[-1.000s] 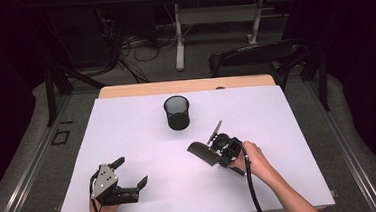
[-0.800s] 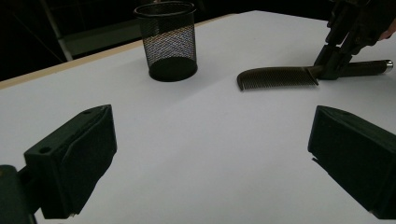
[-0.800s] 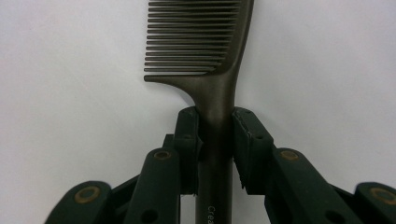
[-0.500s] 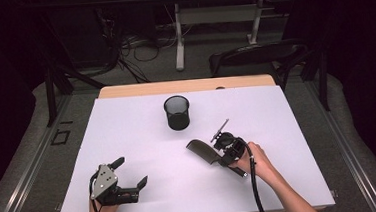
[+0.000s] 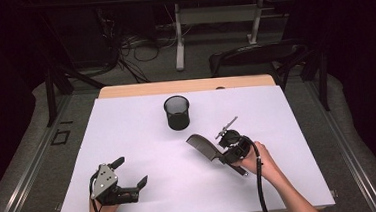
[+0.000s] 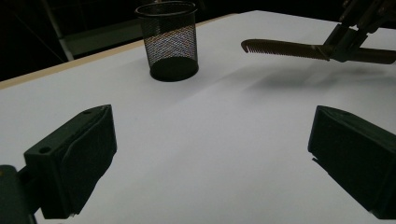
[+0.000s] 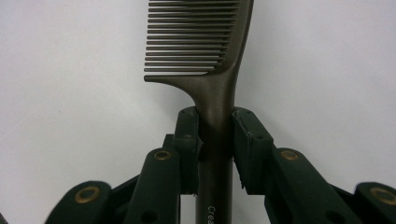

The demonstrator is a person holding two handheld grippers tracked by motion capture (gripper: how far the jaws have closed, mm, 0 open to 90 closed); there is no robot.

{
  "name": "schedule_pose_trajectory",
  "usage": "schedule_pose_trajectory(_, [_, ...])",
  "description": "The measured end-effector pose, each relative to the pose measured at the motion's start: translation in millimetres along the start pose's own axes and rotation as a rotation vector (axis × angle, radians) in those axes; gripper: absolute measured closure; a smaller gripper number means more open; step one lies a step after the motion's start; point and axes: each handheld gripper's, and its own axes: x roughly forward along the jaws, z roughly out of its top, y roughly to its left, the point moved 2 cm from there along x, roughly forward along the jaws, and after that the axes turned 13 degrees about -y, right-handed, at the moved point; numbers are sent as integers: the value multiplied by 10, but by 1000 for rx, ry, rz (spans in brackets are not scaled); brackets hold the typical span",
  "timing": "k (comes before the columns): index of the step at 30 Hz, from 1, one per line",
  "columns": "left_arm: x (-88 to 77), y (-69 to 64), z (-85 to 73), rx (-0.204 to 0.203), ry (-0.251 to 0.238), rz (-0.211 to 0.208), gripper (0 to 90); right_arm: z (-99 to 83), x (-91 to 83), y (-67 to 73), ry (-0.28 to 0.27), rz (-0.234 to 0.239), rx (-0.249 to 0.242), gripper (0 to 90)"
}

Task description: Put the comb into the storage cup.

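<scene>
A black mesh cup point(image 5: 177, 113) is standing upright on the white table point(image 5: 127, 120), toward its far middle — through the mesh in the left gripper view point(image 6: 167, 39) nothing is showing inside it but its dark base. The right gripper point(image 5: 223, 153) is clamping the handle of a dark comb point(image 5: 204, 146), its jaws pressing both sides of the handle just below the teeth point(image 7: 215, 122); the comb is hanging clear of the table, casting a shadow beneath, toothed end pointing toward the table's middle, near the cup but apart from it. The left gripper point(image 5: 131, 173) is resting at the near left with its jaws spread wide and nothing between them.
</scene>
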Motion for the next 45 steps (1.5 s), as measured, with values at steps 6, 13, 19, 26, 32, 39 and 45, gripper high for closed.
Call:
schedule_pose_trajectory(6, [5, 0, -2, -3, 0, 0, 14, -8, -47, -7, -39, 7, 1, 729])
schedule_pose_trajectory(13, [1, 5, -2, -4, -1, 3, 14, -26, -81, -14, -72, 17, 7, 729])
schedule_pose_trajectory(19, [0, 9, -2, -3, 1, 5, 14, -37, -124, -20, -100, 23, 8, 728])
schedule_pose_trajectory(26, [3, 4, -2, -3, 0, 4, 14, -47, -187, -44, -168, 23, 18, 728])
schedule_pose_trajectory(32, [4, 10, -2, -2, -1, 5, 14, -43, -224, -65, -205, 20, 14, 728])
schedule_pose_trajectory(39, [9, 6, -3, 1, 4, 3, 14, -58, -229, -84, -241, 15, 11, 728])
schedule_pose_trajectory(45, [9, 21, -4, -1, 2, 7, 14, -54, -252, -93, -268, 12, 16, 729])
